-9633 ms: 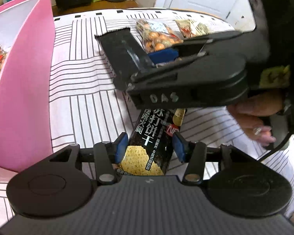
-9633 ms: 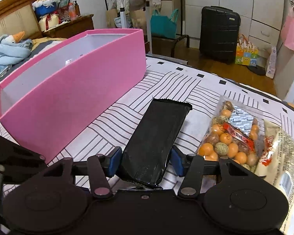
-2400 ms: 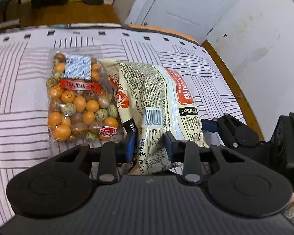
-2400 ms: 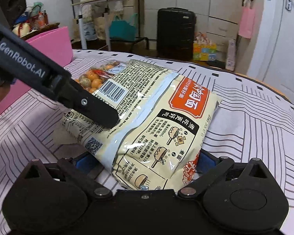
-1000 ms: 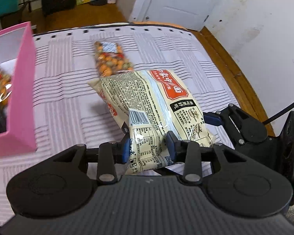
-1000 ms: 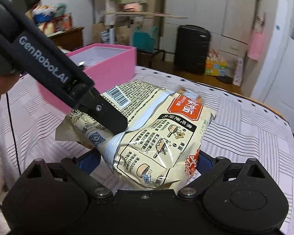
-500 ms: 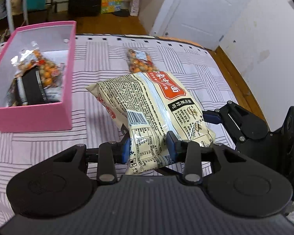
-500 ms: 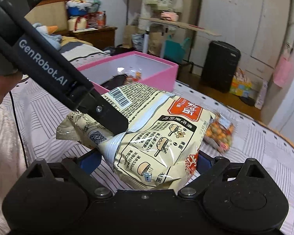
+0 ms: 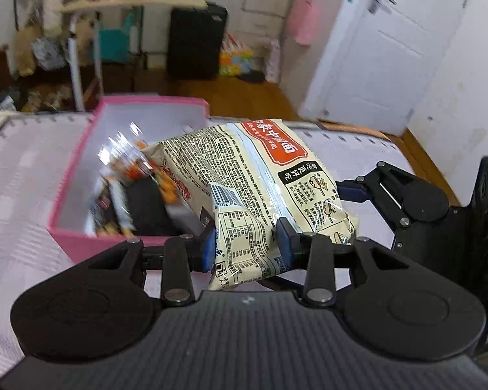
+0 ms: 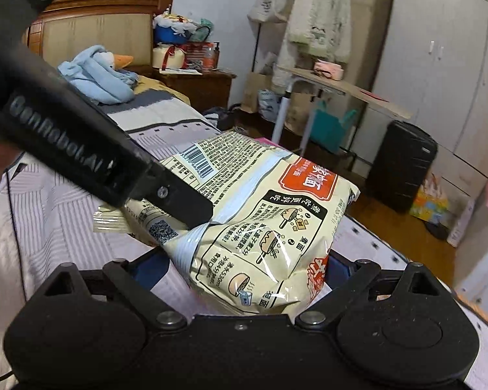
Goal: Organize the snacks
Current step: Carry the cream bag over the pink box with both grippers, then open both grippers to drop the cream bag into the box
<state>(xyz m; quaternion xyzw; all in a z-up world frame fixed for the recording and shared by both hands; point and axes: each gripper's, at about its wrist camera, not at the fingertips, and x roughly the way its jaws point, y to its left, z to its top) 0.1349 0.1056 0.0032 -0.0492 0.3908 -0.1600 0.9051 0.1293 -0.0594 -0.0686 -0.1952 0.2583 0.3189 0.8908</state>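
Cream noodle packet (image 9: pixel 263 178) held tilted, airborne, beside open pink box (image 9: pixel 81 240); snacks inside.

Cream noodle packet (image 9: pixel 263 175), pink box (image 9: pixel 81 243)

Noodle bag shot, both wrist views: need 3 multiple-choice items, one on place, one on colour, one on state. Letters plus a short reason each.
1. Where is the noodle bag?
A. flat on the bedspread
B. held up in the air next to the box
C. on the floor

2. What colour is the box?
A. pink
B. green
C. white

3. How is the bag held?
A. by the left tongs alone
B. by nothing
C. by both tongs

Key: 1 B, the bag hangs clear of the striped bedspread, with the box just behind it. 2 A, its walls are pink. 3 C, the left tongs pinch its near end and the right tongs close on its side.
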